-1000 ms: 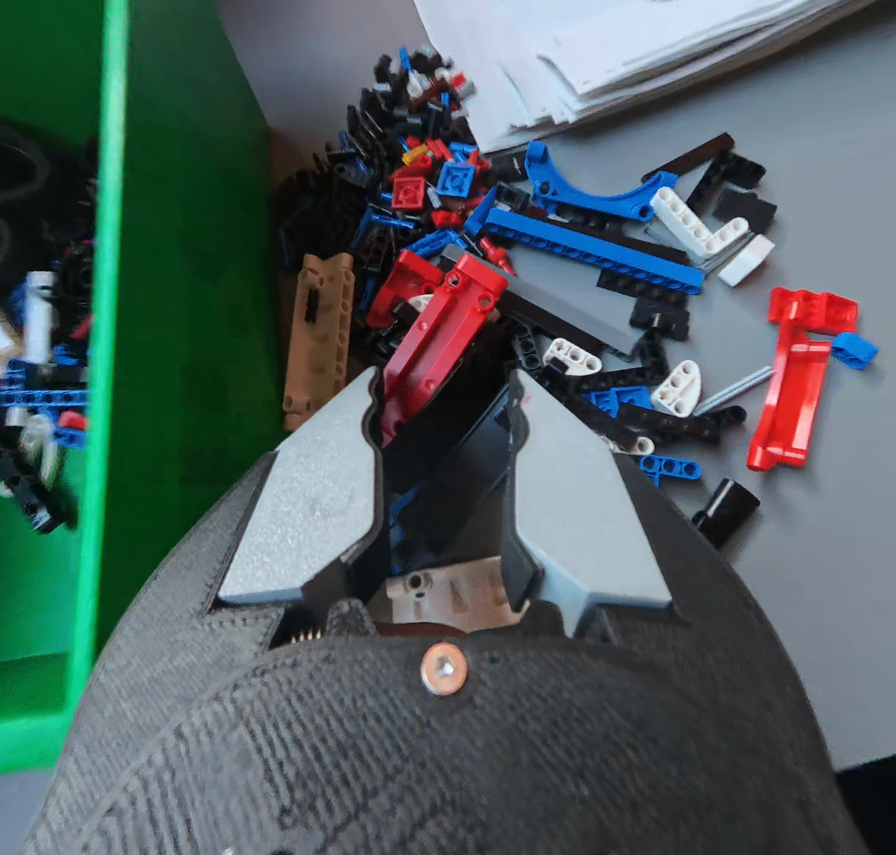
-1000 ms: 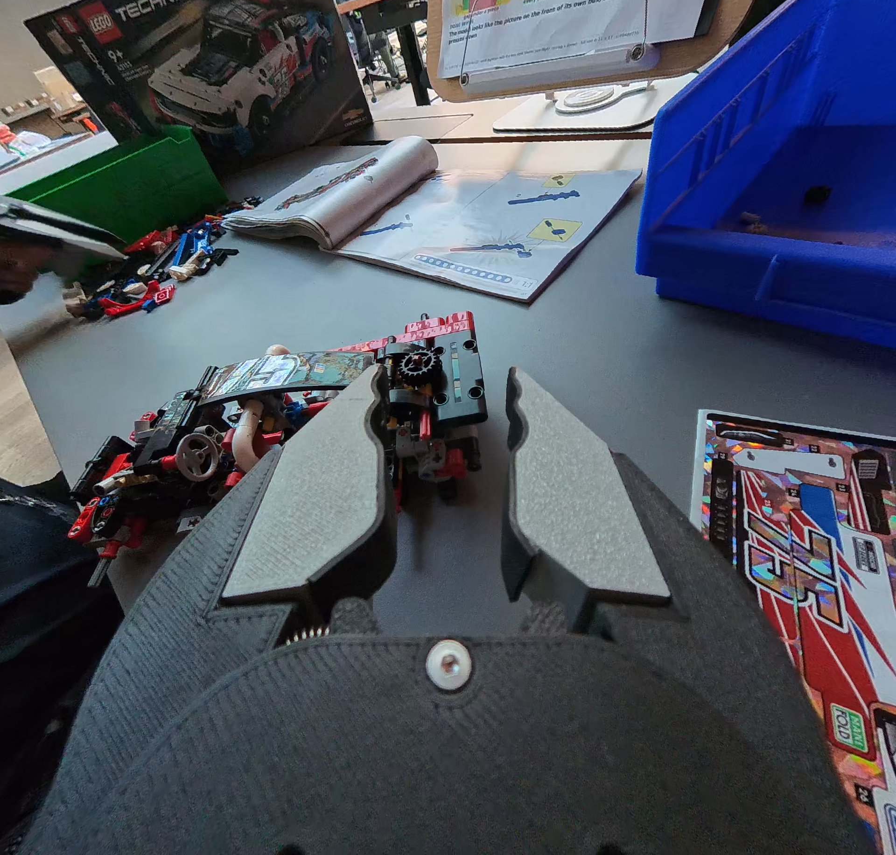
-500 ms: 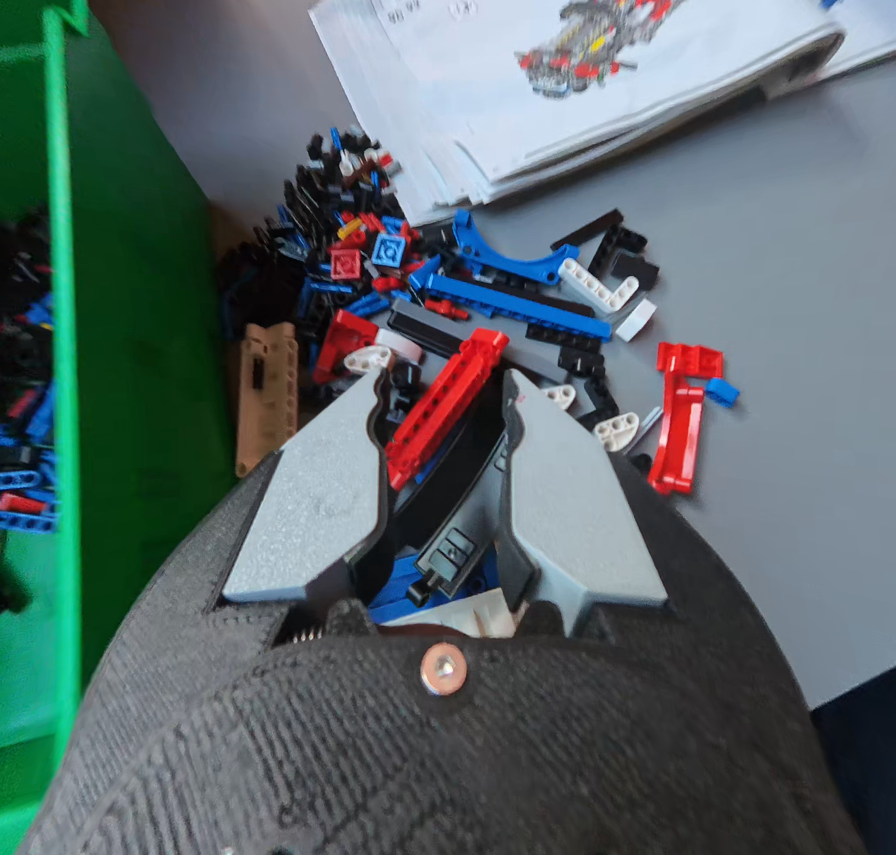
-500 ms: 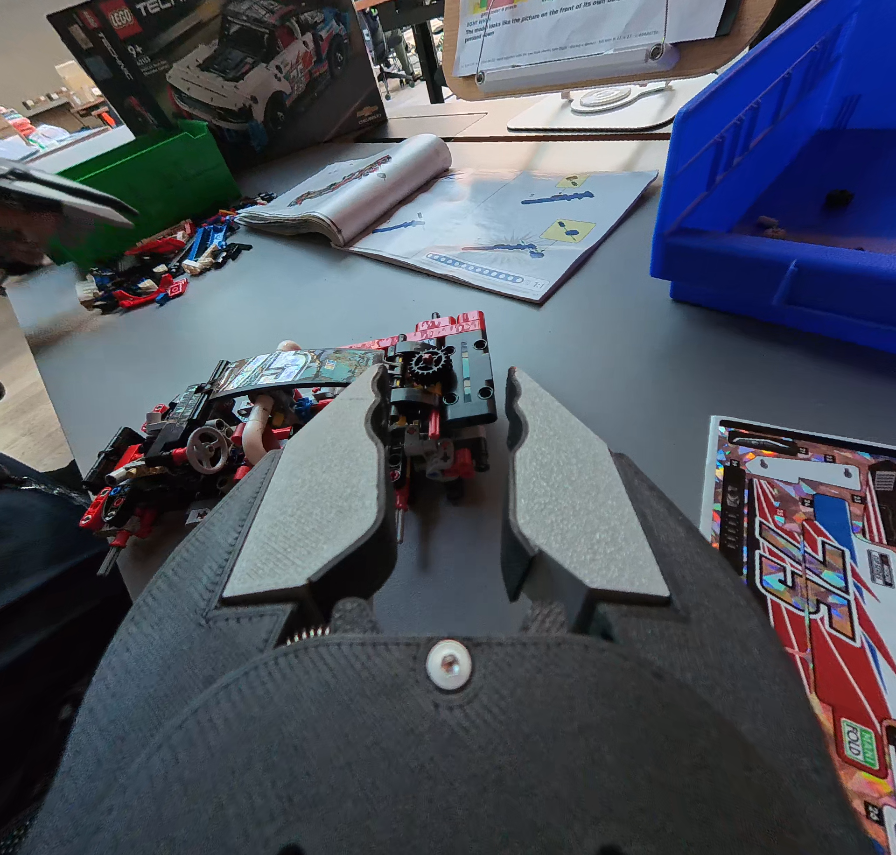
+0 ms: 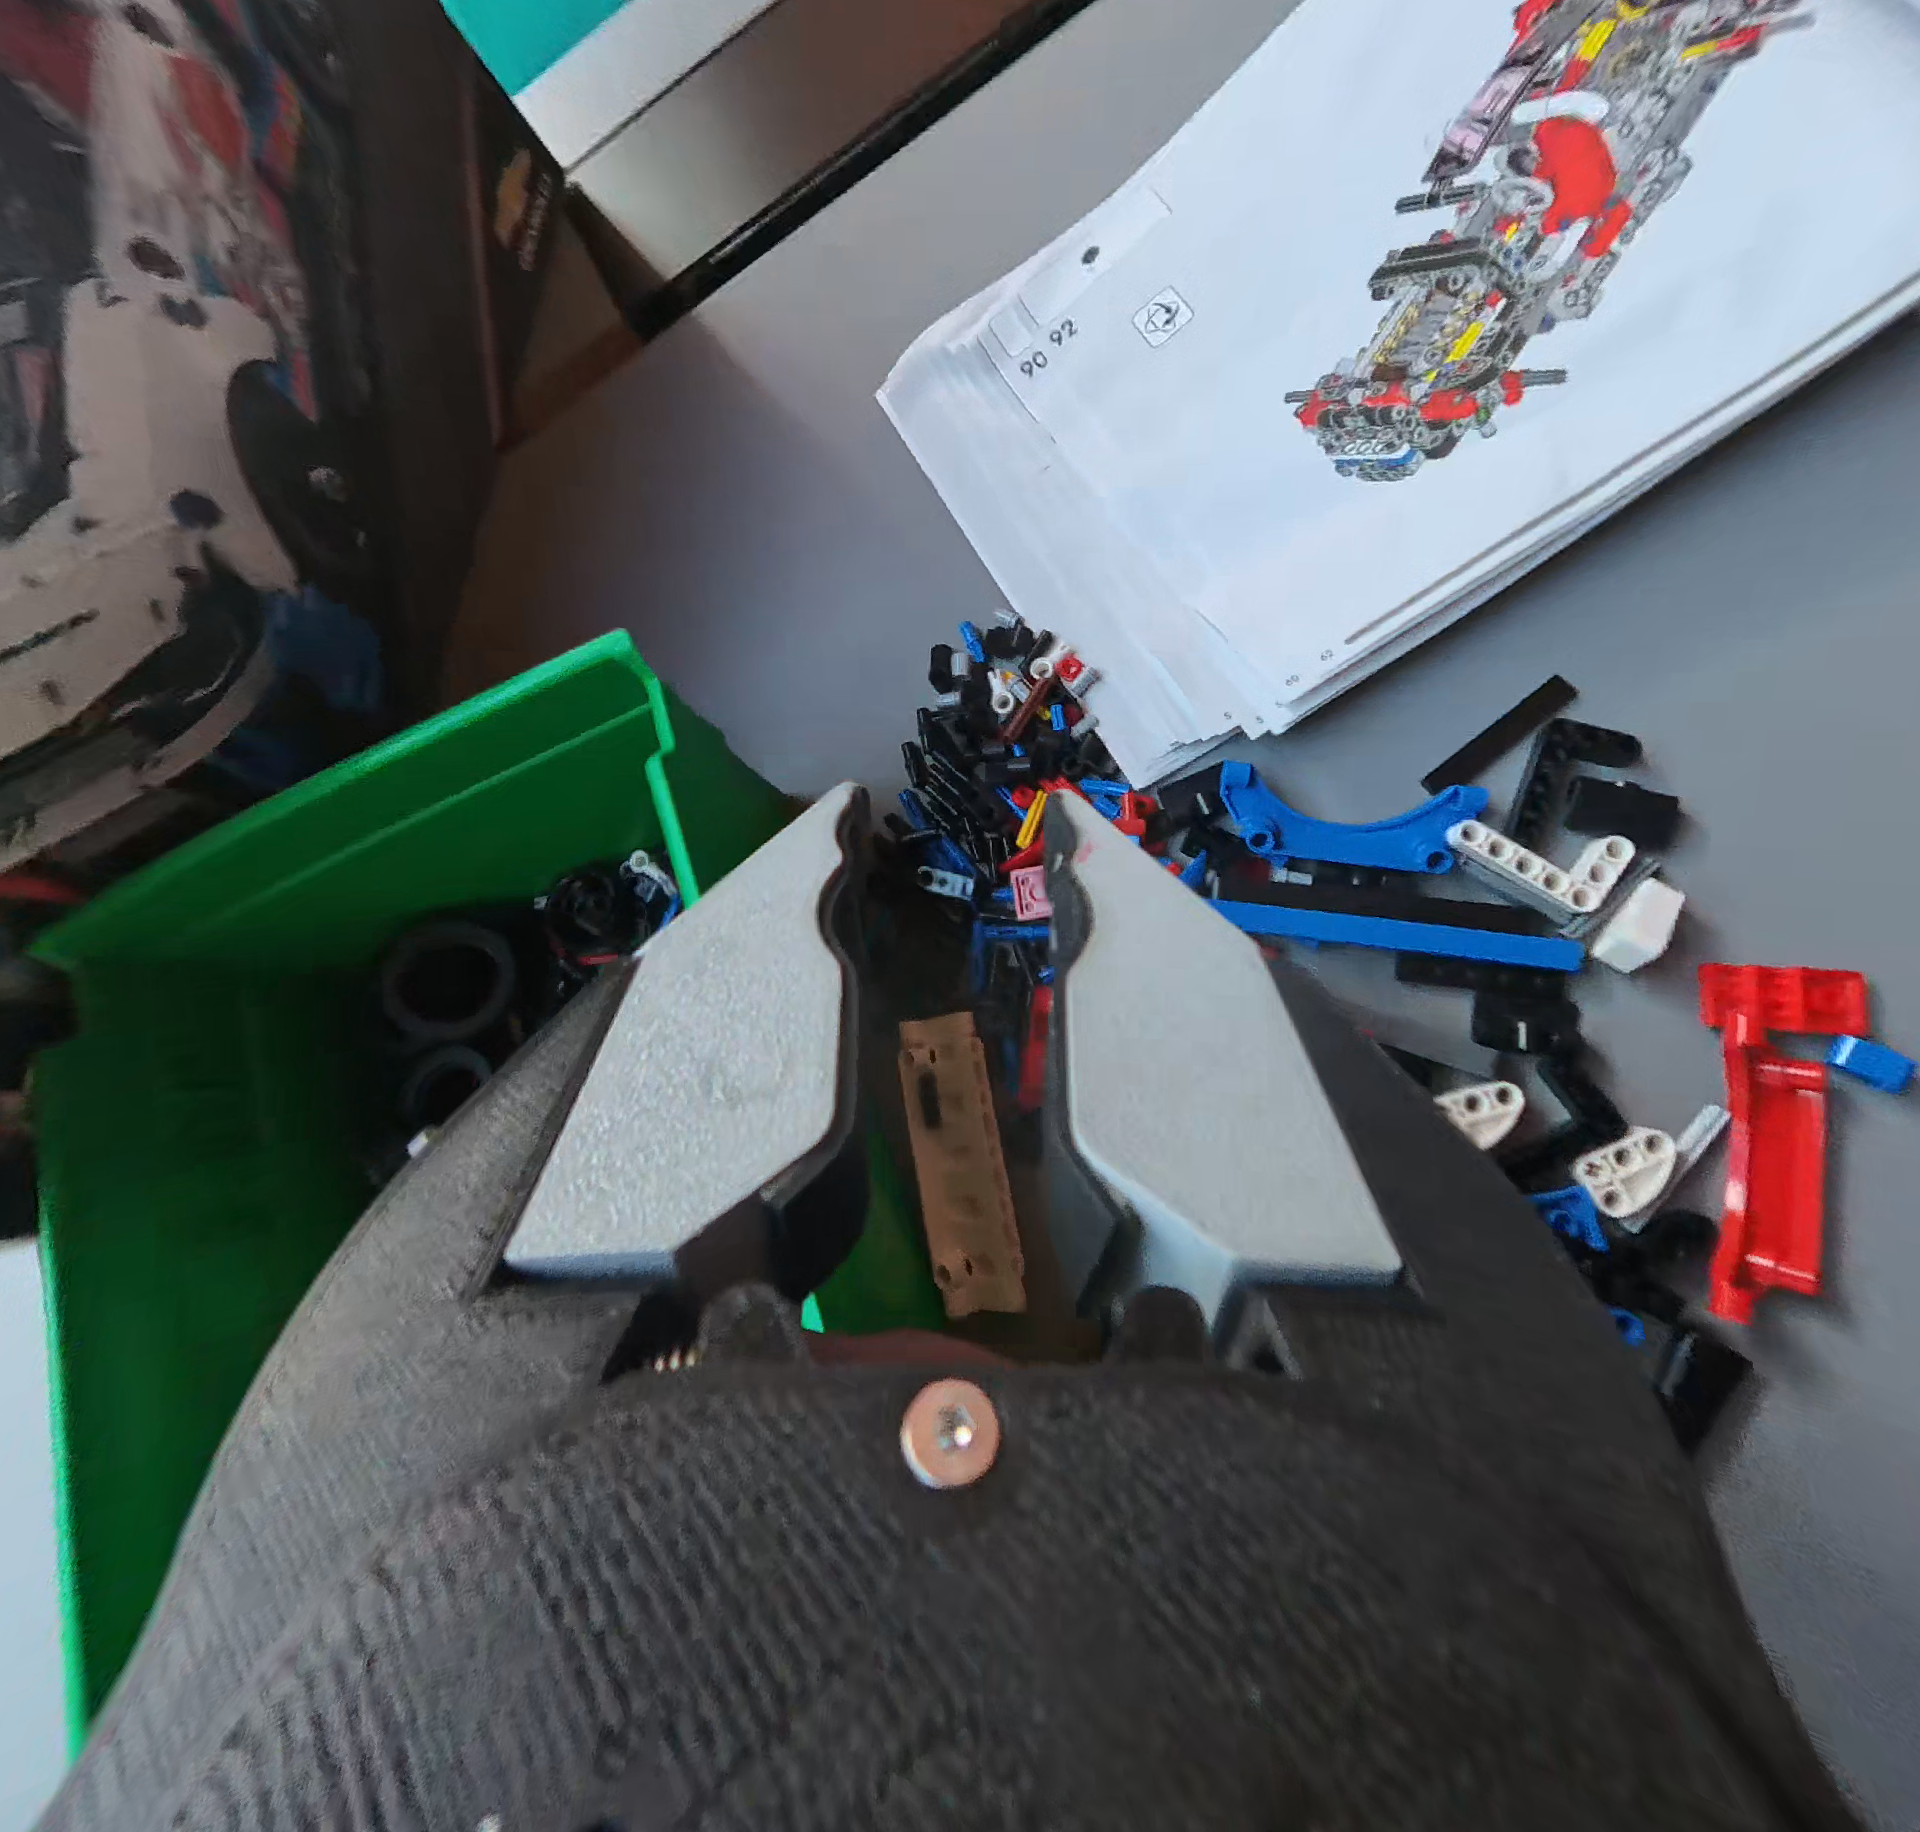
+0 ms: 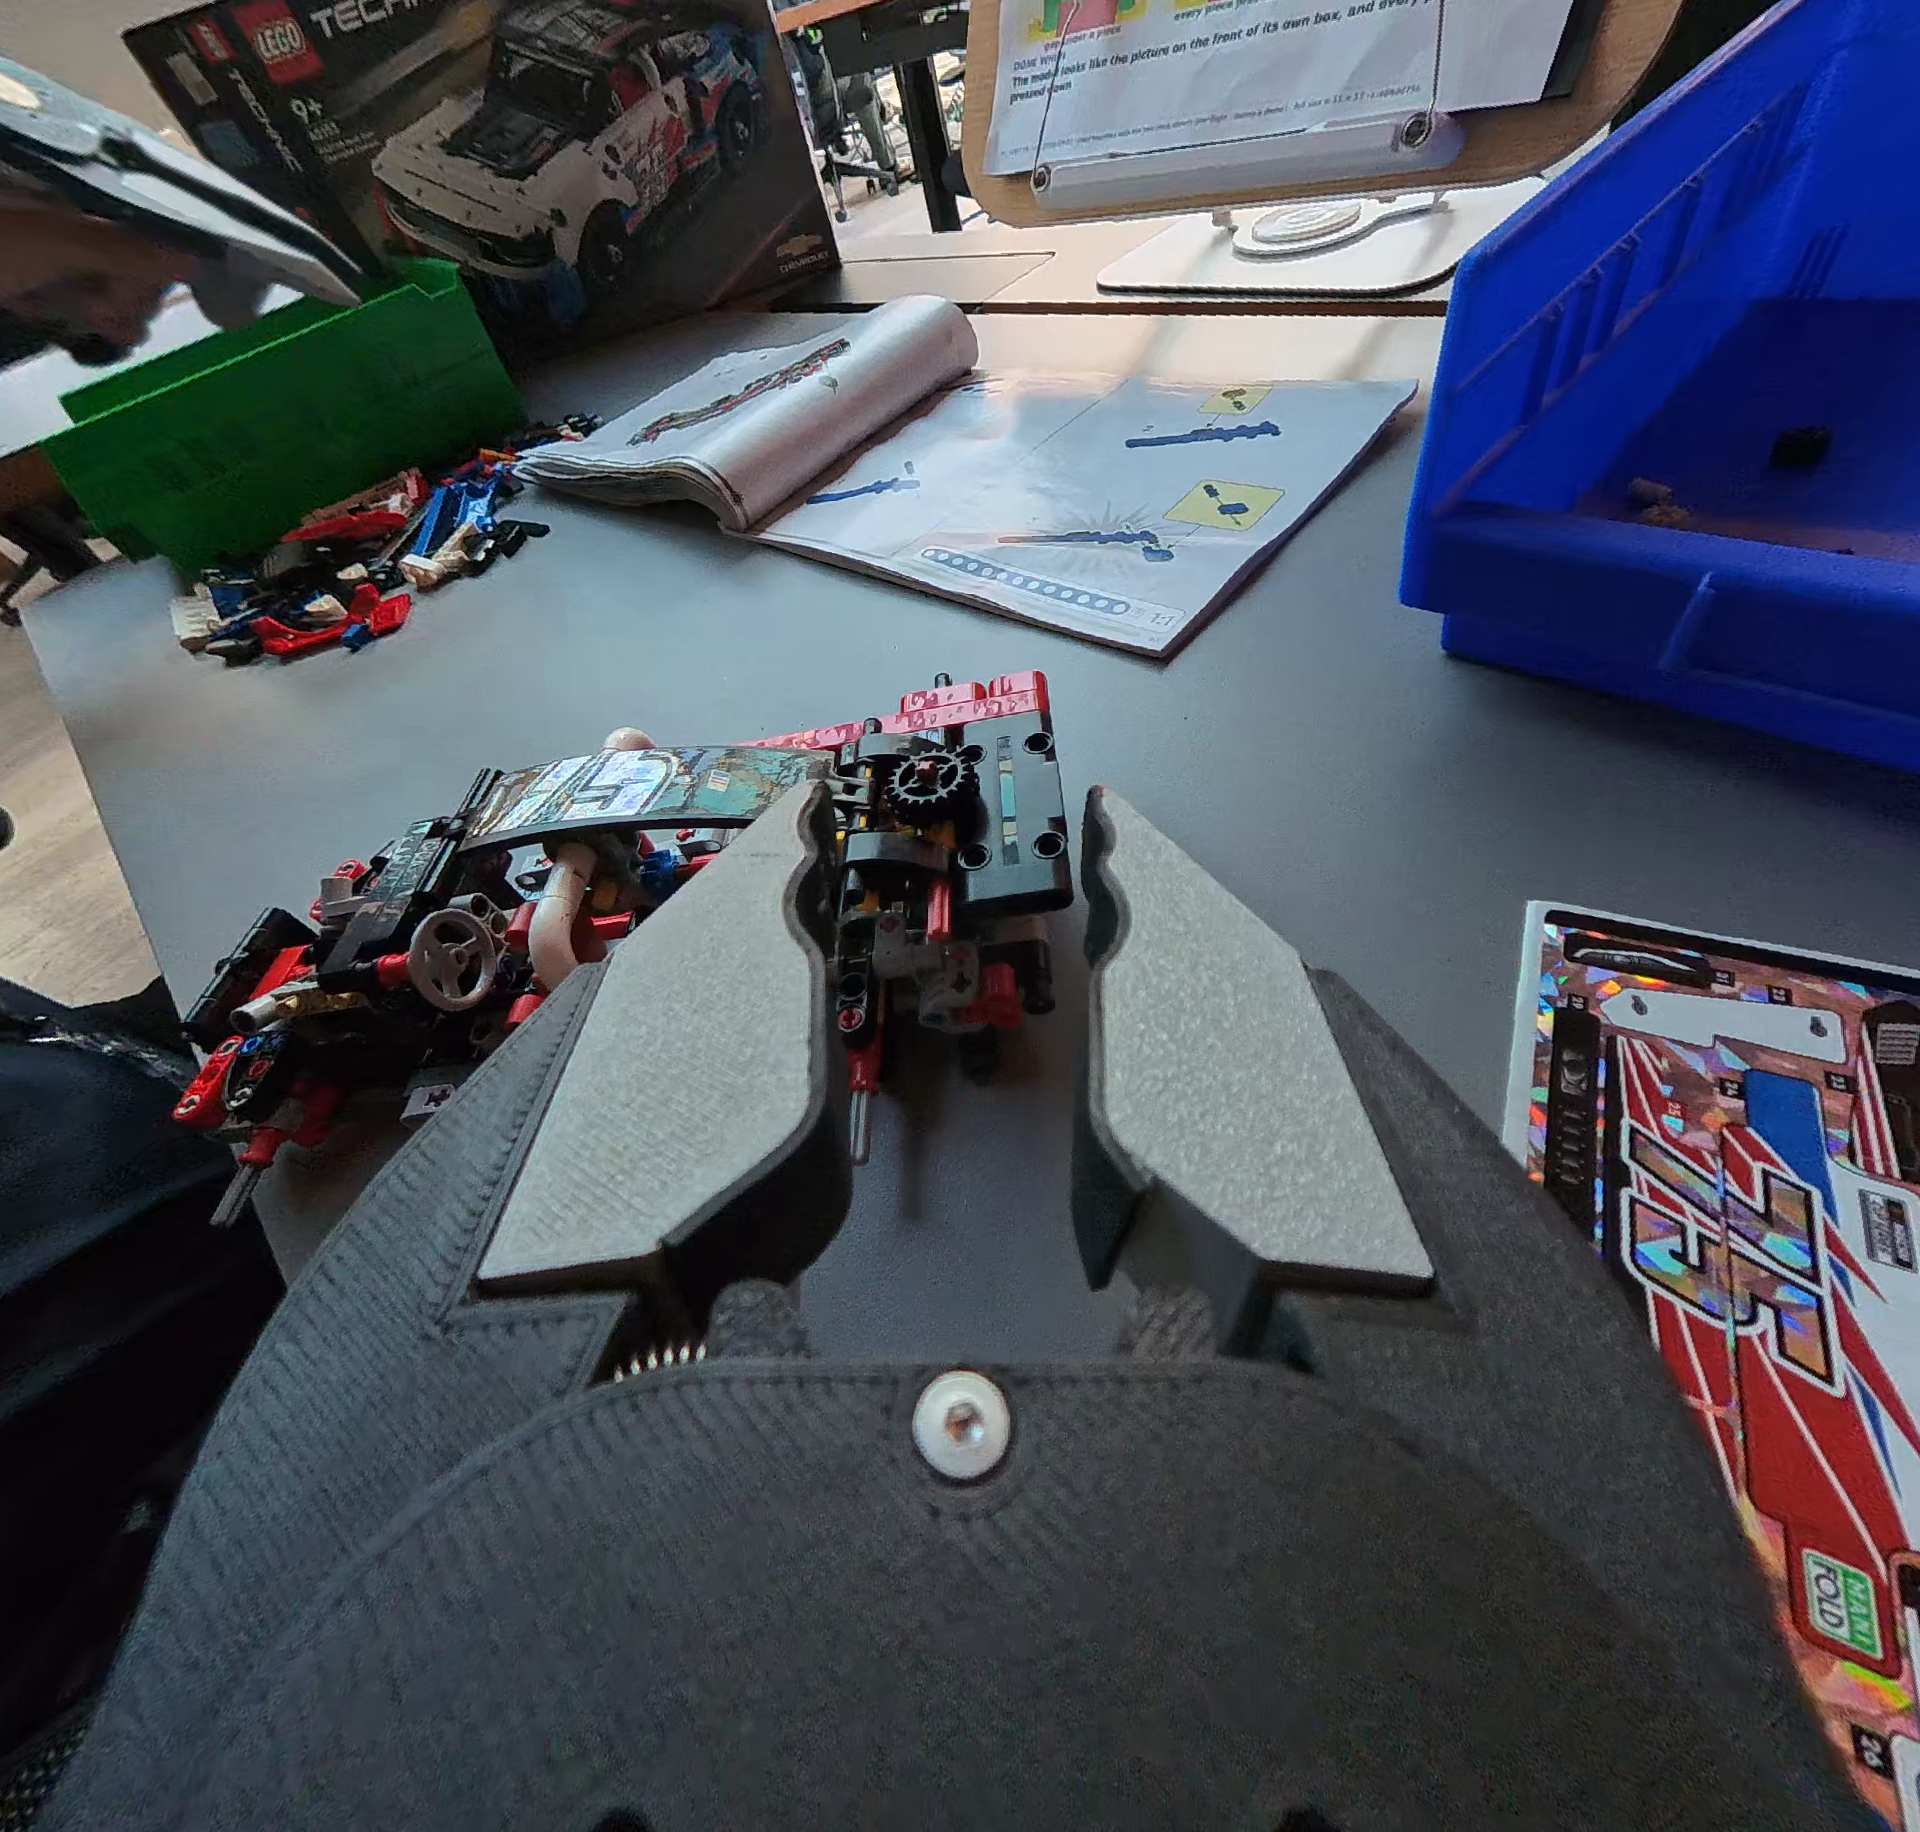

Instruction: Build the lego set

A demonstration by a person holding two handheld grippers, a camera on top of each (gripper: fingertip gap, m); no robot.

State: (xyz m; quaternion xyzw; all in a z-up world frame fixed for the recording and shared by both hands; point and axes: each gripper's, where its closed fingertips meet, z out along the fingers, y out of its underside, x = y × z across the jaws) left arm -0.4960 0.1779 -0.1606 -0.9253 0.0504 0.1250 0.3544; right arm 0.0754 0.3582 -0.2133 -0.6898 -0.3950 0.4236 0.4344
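My left gripper (image 5: 951, 826) hovers open above a pile of small black, blue and red building pieces (image 5: 997, 743) on the grey table. Through its gap I see the pile and a tan beam (image 5: 961, 1169) lying below. A long blue beam (image 5: 1403, 935) and a red panel piece (image 5: 1777, 1138) lie to the right of it. My right gripper (image 6: 956, 816) is open just in front of a partly built black and red car model (image 6: 644, 847). The model's black rear block with a gear (image 6: 966, 826) sits between the fingertips, and the right pad stands clear of it.
A green bin (image 5: 343, 847) with black tyres (image 5: 447, 982) stands left of the pile and also shows in the right wrist view (image 6: 281, 421). An open instruction booklet (image 5: 1455, 328) (image 6: 987, 473) lies behind. A blue bin (image 6: 1662, 432), a sticker sheet (image 6: 1745, 1211) and the set's box (image 6: 499, 109) are around.
My left gripper has risen and drawn back to the left from the pile, and its jaws have narrowed. The red piece that lay between its fingers is no longer there. The right gripper barely moved.
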